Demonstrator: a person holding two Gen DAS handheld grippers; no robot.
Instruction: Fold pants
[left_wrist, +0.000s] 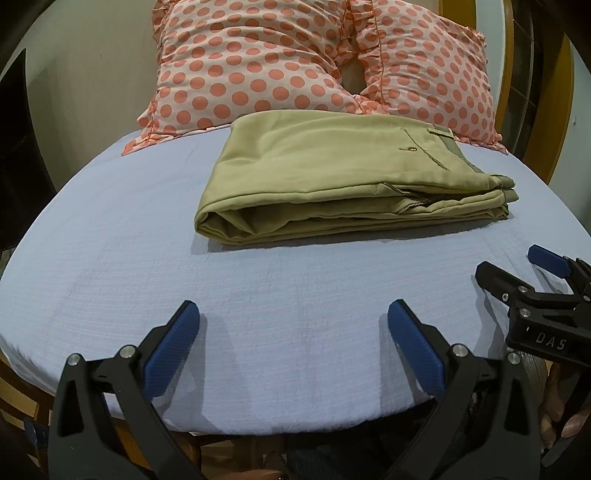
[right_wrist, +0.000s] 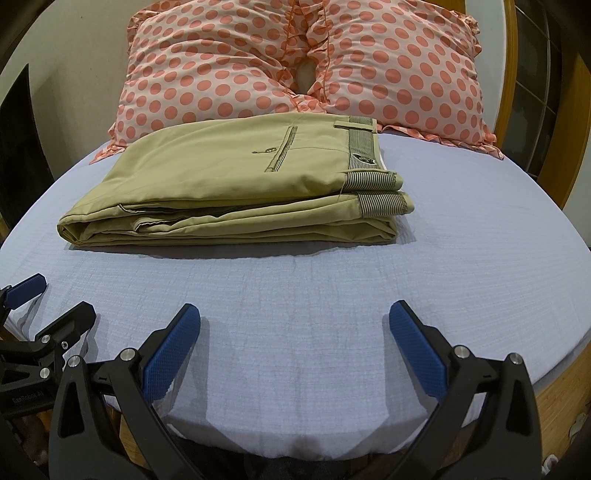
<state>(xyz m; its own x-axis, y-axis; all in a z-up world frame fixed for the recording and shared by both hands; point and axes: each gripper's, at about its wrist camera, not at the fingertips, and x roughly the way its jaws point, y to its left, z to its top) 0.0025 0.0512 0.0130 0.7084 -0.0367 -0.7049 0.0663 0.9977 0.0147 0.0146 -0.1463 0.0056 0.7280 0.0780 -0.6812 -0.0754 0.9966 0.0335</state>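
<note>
Right wrist view: khaki pants (right_wrist: 236, 177) folded into a thick flat stack, lying on the blue sheet (right_wrist: 295, 295) toward the far end of the bed, just in front of the pillows.
Pants detail: striped waistband lining (right_wrist: 373, 184) turned out at the right end; welt pocket with a button on the top layer; rounded fold at the left end.
Pants, left wrist view: same stack (left_wrist: 332, 173) sits right of centre, layered edges facing the camera.
Pillows: two polka-dot pillows (right_wrist: 295, 66) with ruffled edges — side by side, propped at the head of the bed, lower edge touching or just behind the pants.
Right gripper (right_wrist: 294, 321): blue pads spread wide apart, nothing between them, low over bare sheet near the bed's near edge, well apart from the pants.
Left gripper (left_wrist: 293, 321): fingers likewise wide apart and empty — over the near sheet, just beside the right gripper.
Surround: wooden bed frame (right_wrist: 561, 391) shows at the right edge.
</note>
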